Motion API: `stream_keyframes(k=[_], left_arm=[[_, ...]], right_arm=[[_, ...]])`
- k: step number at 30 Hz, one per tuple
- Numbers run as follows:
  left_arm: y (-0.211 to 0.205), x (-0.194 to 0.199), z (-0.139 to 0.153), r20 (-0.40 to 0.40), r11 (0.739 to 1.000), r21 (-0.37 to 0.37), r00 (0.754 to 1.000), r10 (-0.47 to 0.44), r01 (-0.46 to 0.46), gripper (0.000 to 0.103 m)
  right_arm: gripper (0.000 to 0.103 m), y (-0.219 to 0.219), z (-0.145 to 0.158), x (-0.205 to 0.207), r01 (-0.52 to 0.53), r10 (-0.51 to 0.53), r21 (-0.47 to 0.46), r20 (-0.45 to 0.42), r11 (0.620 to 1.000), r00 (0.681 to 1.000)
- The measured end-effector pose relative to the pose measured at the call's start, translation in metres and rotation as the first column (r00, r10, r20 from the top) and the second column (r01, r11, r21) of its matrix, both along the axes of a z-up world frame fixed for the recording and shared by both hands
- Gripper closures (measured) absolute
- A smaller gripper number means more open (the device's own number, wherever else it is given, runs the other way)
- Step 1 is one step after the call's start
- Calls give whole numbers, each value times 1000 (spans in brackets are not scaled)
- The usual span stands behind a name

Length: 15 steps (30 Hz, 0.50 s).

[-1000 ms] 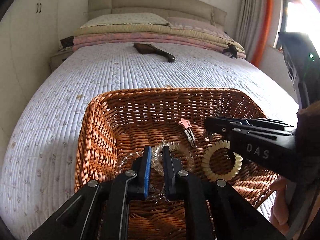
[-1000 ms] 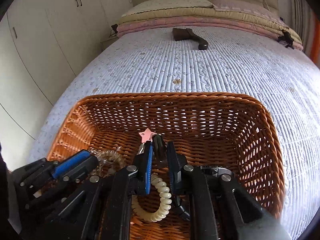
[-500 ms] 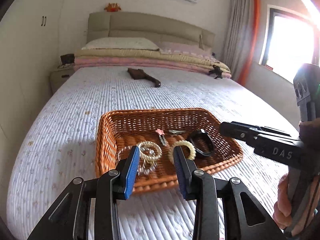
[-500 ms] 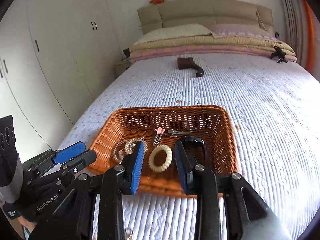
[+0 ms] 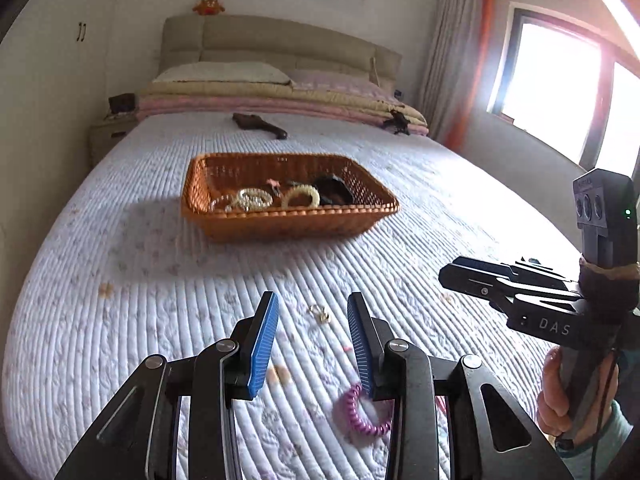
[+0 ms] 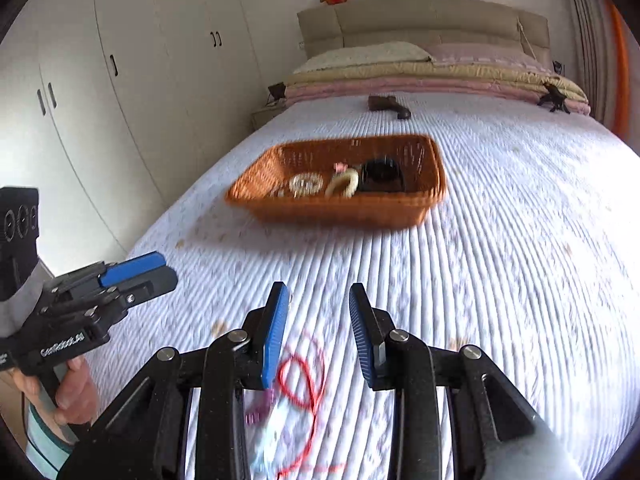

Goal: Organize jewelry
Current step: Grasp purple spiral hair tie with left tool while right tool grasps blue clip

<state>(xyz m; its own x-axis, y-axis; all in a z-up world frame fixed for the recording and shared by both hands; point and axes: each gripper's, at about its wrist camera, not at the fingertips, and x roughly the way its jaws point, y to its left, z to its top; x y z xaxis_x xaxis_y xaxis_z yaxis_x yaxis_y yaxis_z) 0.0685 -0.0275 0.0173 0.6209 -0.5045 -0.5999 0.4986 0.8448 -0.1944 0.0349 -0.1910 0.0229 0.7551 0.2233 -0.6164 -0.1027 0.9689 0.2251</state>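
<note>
A woven basket [image 5: 288, 216] sits mid-bed on the quilted bedspread [image 5: 120, 280], well apart from both grippers. Inside it lie a clear beaded bracelet [image 5: 246, 200], a cream spiral hair tie [image 5: 300, 196], a small pink star clip [image 5: 273, 181] and a black band [image 5: 332, 194] — all on the basket floor. The left gripper [image 5: 313, 340] hangs empty, its fingers spread; a tiny gold ring [image 5: 319, 313] lies on the bed between them, and a purple spiral hair tie [image 5: 362, 412] rests near its right finger. The right gripper [image 6: 319, 332] is also empty with fingers spread, above a red string [image 6: 302, 384] — blurred.
</note>
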Motion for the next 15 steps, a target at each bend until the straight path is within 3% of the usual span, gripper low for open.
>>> stream_keyframes(k=[7, 15], left_arm=[[-15, -9, -45, -132, 1000, 4, 991, -19, 20, 67], [-26, -13, -69, -189, 1000, 16, 982, -23, 26, 67]], right_arm=[[69, 15, -38, -45, -60, 62, 35, -61, 998, 996], [69, 50, -52, -70, -118, 116, -18, -58, 993, 992]])
